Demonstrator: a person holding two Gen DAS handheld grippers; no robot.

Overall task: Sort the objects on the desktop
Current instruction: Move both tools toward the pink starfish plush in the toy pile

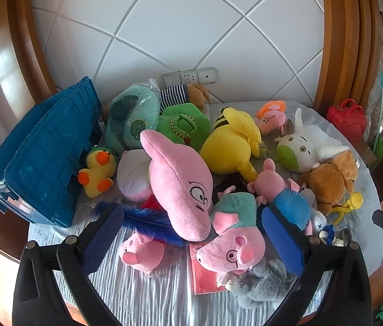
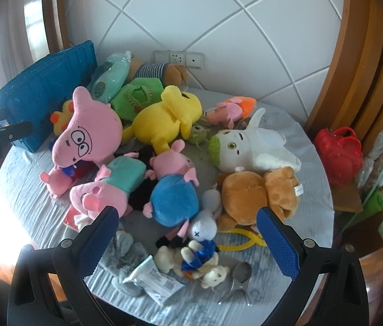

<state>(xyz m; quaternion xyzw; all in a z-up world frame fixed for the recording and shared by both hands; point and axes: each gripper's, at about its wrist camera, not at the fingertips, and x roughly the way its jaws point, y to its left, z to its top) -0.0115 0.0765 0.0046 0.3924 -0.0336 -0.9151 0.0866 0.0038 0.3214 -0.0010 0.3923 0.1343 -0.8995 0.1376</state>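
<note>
Crowding the round surface (image 2: 286, 244) under its pale ribbed cloth, soft plush toys lie heaped together: a big pink long-snouted plush (image 1: 180, 182) leans over a blue furry feather toy (image 1: 148, 221), with a yellow plush (image 1: 229, 144) and a green plush (image 1: 183, 125) behind it. A blue plastic crate (image 1: 42, 157) stands at the left edge, touching a small yellow duck plush (image 1: 97, 171). Both tools hover empty, fingers apart: the left tool (image 1: 191, 236) over two pink pig plushes, the right tool (image 2: 188, 244) over a small white bunny plush (image 2: 202, 226) and metal tongs (image 2: 239, 281)

Black gripper arms, blue textured fingers (image 1: 104, 240), silver screws.
</note>
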